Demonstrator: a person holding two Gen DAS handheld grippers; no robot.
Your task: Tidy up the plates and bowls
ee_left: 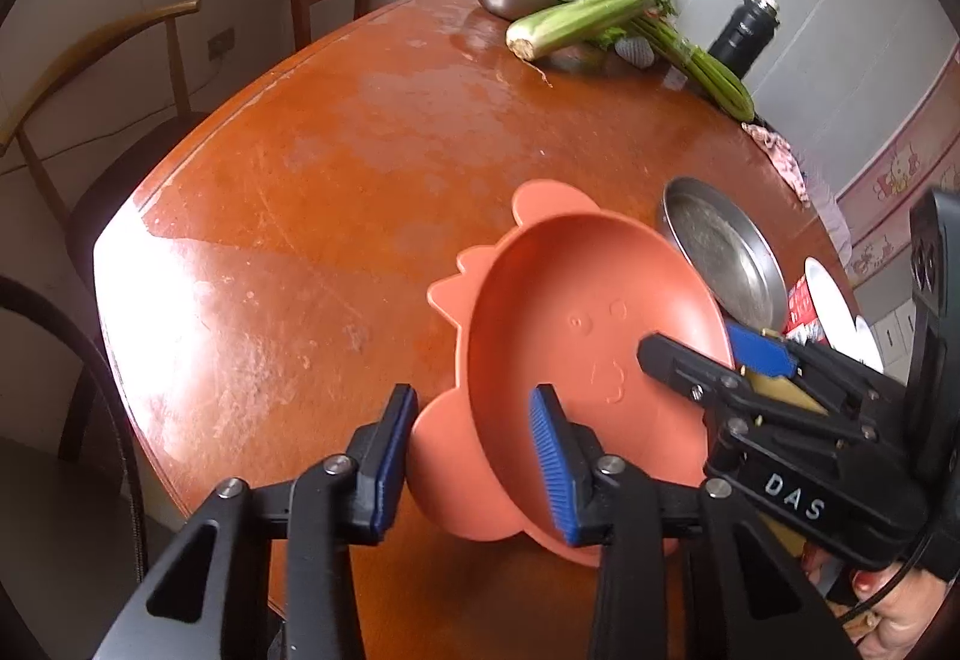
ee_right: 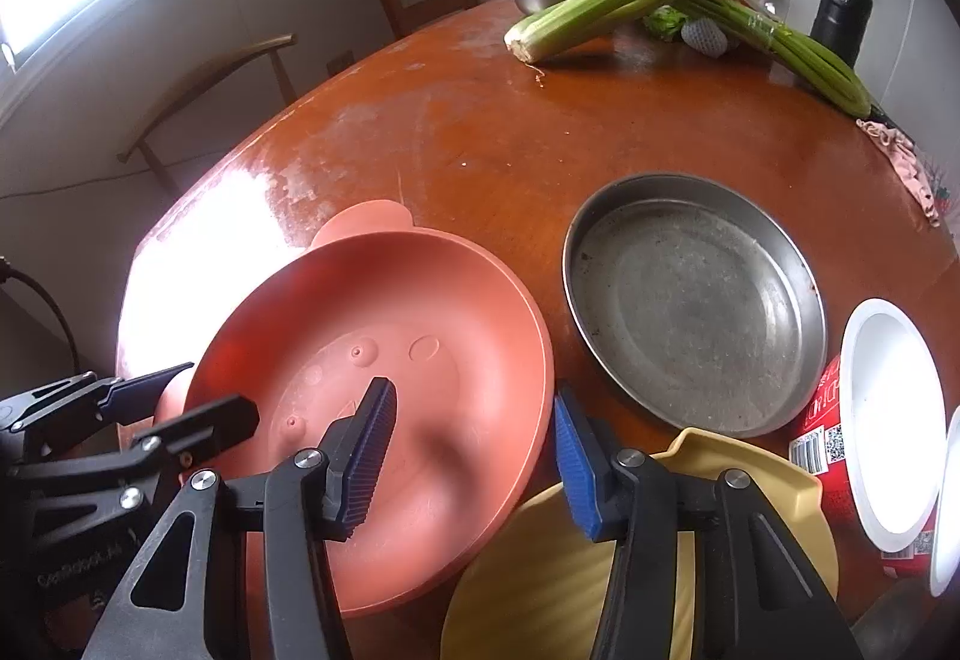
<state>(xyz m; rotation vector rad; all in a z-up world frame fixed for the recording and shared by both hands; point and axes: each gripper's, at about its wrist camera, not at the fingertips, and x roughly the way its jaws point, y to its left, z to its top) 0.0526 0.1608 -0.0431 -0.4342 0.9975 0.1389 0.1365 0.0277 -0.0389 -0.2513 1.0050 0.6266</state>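
Early on: both claws, left (ee_left: 474, 456) and right (ee_right: 474, 456), gape astride orange bowl (ee_right: 420, 360) rim, unclamped; pan (ee_right: 696, 300) ahead, yellow plate (ee_right: 540, 588) beneath still unstacked.

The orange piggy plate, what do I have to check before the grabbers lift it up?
1. Left gripper astride the orange pig-shaped plate's near rim: ok, one finger outside, one inside.
2. Right gripper astride the opposite rim: ok, one blue pad inside the dish, the other outside.
3. Jaws closed on the plate: not ok, both stand open with gaps.
4. Plate lying flat: cannot tell; it looks tilted in the left wrist view.
5. Yellow plate clear of the lift: not ok, it lies right beside the rim, under the right gripper.
6. Steel pan apart from the plate: ok, table shows between them.
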